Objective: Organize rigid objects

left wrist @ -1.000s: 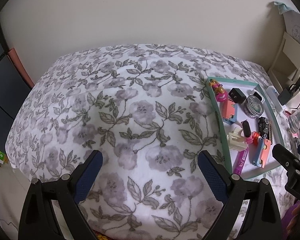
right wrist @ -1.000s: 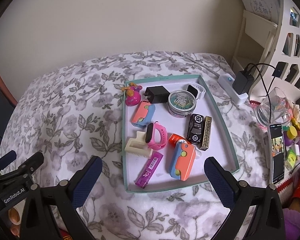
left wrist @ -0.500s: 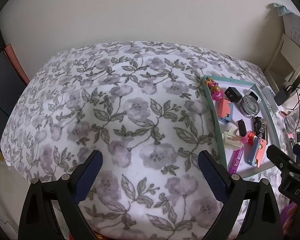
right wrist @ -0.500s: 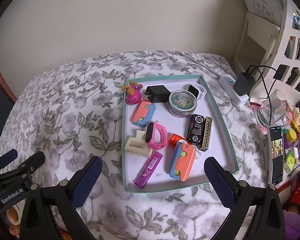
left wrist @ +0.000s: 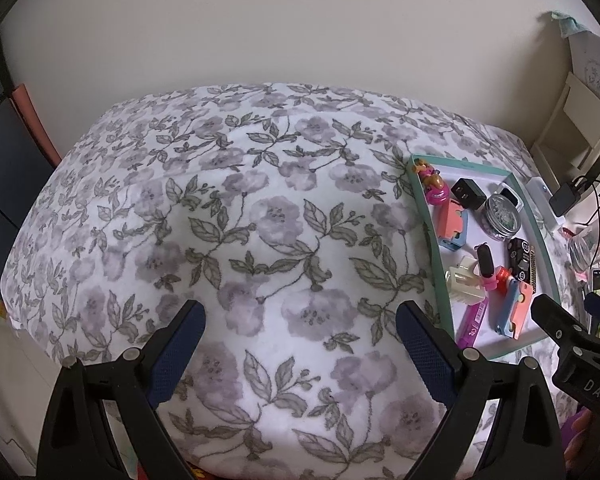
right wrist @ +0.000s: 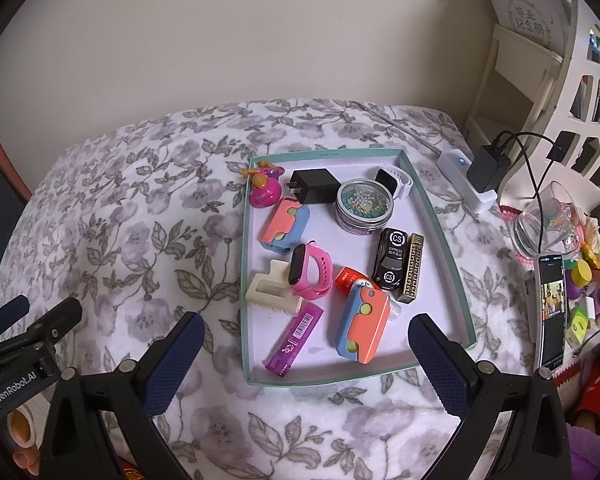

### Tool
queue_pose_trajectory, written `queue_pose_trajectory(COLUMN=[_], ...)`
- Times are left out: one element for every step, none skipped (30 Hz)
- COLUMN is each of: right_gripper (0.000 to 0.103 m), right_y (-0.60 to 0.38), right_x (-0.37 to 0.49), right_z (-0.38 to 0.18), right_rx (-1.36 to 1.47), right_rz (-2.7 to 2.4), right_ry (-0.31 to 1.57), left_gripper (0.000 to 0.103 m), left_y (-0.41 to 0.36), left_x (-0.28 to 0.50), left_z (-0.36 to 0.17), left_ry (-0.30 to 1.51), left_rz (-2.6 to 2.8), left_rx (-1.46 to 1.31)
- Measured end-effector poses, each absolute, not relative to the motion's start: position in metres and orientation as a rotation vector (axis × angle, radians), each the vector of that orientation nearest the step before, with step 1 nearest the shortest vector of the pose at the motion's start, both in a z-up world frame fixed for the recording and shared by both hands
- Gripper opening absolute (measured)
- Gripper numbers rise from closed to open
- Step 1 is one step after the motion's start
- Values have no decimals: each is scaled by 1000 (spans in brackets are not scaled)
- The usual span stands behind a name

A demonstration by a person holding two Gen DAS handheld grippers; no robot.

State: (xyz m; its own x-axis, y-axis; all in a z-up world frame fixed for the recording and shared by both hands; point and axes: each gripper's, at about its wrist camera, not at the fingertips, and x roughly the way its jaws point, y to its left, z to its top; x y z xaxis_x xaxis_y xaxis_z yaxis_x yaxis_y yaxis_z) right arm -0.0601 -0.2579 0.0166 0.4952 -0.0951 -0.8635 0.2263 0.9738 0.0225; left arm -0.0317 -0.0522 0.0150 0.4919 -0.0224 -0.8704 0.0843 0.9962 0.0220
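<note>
A teal-rimmed tray [right wrist: 452, 264] [left wrist: 430, 236] lies on a floral cloth and holds several small items: a pink watch [right wrist: 312, 272], a cream hair clip [right wrist: 270, 290], a purple tube [right wrist: 294, 340], two orange-and-blue toys [right wrist: 362, 328] [right wrist: 286, 222], a black toy car [right wrist: 392, 264], a round tin [right wrist: 364, 206], a black charger [right wrist: 314, 186]. My right gripper [right wrist: 304, 360] hovers open over the tray's near edge, empty. To the tray's left, my left gripper [left wrist: 300, 354] is open above bare cloth, holding nothing.
The floral cloth [left wrist: 240, 216] spreads wide to the left of the tray. Right of the tray are a white power strip [right wrist: 466, 184] with a plugged charger, a glass jar [right wrist: 548, 224], a phone [right wrist: 552, 308] and a white shelf [right wrist: 540, 60]. A wall stands behind.
Both grippers have drawn back a little, so the cloth and tray look smaller and further off. Nothing in the tray has shifted. Both grippers stay open.
</note>
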Motion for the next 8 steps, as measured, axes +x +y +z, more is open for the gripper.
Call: queue_pose_trajectory(right_gripper=[103,103,103,103,103,103,103,103], right_y=[-258,-258,-258,-258,-257,-257,-257,-257], right_x=[-60,-60,-60,-60,-60,-60,-60,-60], right_z=[17,17,17,17,17,17,17,17], right_rx=[139,140,140,140,141,140,140,140], right_rz=[-196,-197,-197,-196,-197,-197,-197,-197], right_ry=[1035,1035,1035,1035,1035,1035,1035,1035], left_gripper=[96,96,96,96,96,96,96,96], left_y=[-53,-53,-54,-54,-54,-55,-55,-55], left_x=[-32,-32,-33,-33,-34,-34,-34,-34], left_z=[15,15,16,16,18,18,18,18], left_ry=[1053,1052,1048,1040,1030,1026,1026,1027], left_rz=[-64,-64,-64,-64,-59,-58,-63,-66], left_rx=[64,65,66,67,71,75,74,73])
